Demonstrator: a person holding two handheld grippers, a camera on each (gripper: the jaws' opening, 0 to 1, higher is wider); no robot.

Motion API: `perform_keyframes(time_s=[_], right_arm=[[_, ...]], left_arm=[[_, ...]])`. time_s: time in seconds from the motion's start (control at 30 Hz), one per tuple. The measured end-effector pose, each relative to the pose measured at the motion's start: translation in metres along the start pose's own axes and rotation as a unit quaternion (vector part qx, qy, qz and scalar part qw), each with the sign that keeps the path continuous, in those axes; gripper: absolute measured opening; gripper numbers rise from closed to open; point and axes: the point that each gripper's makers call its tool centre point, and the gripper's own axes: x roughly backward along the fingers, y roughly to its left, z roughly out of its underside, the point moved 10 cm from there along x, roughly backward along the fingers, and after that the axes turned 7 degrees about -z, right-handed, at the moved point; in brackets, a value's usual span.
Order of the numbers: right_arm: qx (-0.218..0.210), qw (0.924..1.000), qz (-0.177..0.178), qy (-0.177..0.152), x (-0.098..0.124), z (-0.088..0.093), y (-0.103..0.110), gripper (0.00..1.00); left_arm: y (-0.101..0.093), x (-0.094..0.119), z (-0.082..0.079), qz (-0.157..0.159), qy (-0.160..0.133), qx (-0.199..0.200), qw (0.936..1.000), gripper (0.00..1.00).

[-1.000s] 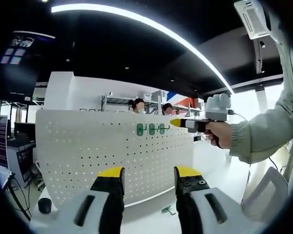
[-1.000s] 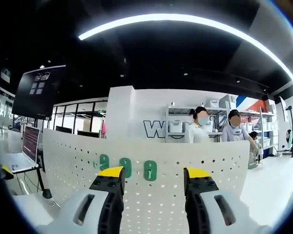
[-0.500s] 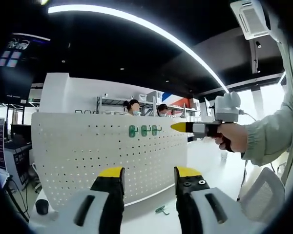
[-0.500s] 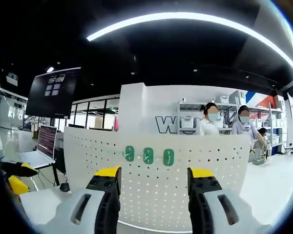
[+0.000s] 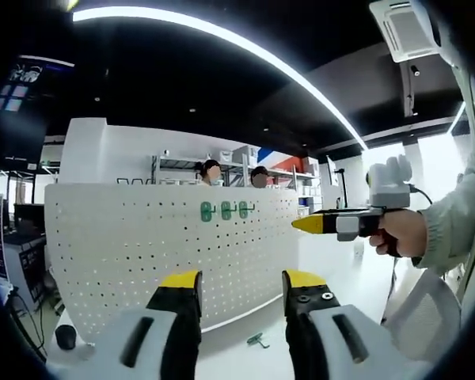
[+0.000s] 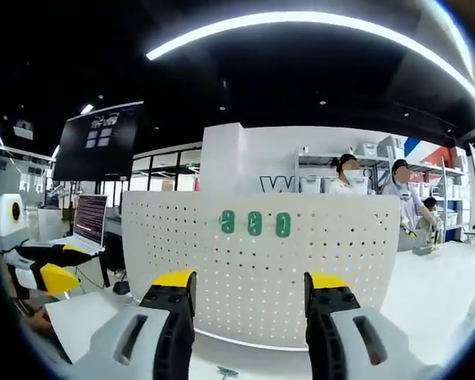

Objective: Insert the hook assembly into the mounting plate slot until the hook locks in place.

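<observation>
Between the yellow-tipped jaws of the left claw (image 5: 241,281) nothing is held; they stand parted with a clear gap, pointed at the white perforated mounting plate (image 5: 127,245) standing upright on the pale worktop (image 5: 356,285). Just beyond the jaw tips, on the worktop at the foot of the plate, lies a small green hook assembly (image 5: 257,340), loose and untouched. High on the plate three green hooks (image 5: 224,210) already sit side by side in a row. Off to the right, the right claw (image 5: 310,225) floats above the worktop in the person's hand (image 5: 400,233), its yellow tips drawn together to a point as seen side-on; in its own view the right claw (image 6: 251,286) shows jaws set apart with nothing between them, facing the same plate with the three hooks (image 6: 255,222) near its top edge, and a green scrap at the bottom edge is probably the loose hook, though it is too small to be sure. Farther back are shelves and people behind the plate. The step in hand appears to be fetching the loose hook: I would lower a claw squarely over it, pinch its body rather than the prong, then carry it level to a free slot beside the row and press straight in until it seats.
</observation>
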Motion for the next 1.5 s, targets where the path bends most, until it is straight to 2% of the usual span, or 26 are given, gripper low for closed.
perform_keyframes(time_s=[0.2,0.23,0.3,0.57,0.77,0.97,1.03,1.13,1.17,1.33,1.4,1.43,1.5], right_arm=[[-0.005,0.9999,-0.008,0.007,0.015,0.005,0.005,0.53],[-0.005,0.9999,-0.008,0.008,0.016,0.006,0.006,0.53],[-0.008,0.9999,-0.006,0.008,0.02,0.007,0.006,0.53],[-0.019,0.9998,0.002,0.009,0.033,0.01,0.006,0.53],[-0.024,0.9996,0.006,0.015,0.04,0.015,0.008,0.53],[-0.032,0.9992,0.008,0.023,0.047,0.021,0.009,0.53],[-0.032,0.9991,0.009,0.025,0.049,0.023,0.009,0.53],[-0.037,0.9988,0.012,0.028,0.051,0.025,0.009,0.53],[-0.037,0.9988,0.013,0.03,0.051,0.026,0.01,0.53],[-0.04,0.9985,0.015,0.033,0.052,0.028,0.01,0.53],[-0.042,0.9984,0.015,0.035,0.052,0.029,0.01,0.53],[-0.042,0.9983,0.015,0.036,0.052,0.029,0.01,0.53],[-0.043,0.9983,0.017,0.037,0.052,0.029,0.009,0.53]], left_arm=[[-0.008,-0.01,0.002,0.019,0.007,-0.005,0.9998,0.43],[-0.004,-0.008,0.011,-0.002,0.024,0.019,0.9995,0.43],[-0.002,-0.014,0.013,0.015,0.017,-0.008,0.9997,0.44],[-0.009,-0.025,0.017,0.035,0.037,-0.018,0.9985,0.45],[-0.013,-0.043,0.021,0.058,0.057,-0.028,0.9963,0.47],[-0.01,-0.067,0.028,0.088,0.076,-0.062,0.9912,0.47],[-0.009,-0.076,0.032,0.105,0.094,-0.073,0.9874,0.47],[-0.009,-0.09,0.042,0.135,0.14,-0.09,0.9768,0.49],[-0.008,-0.093,0.043,0.14,0.141,-0.095,0.9754,0.49],[-0.006,-0.114,0.06,0.182,0.183,-0.126,0.9578,0.48],[-0.006,-0.122,0.069,0.203,0.205,-0.141,0.947,0.48],[-0.005,-0.127,0.075,0.216,0.218,-0.155,0.9389,0.48],[-0.006,-0.135,0.085,0.235,0.232,-0.176,0.9274,0.48]])
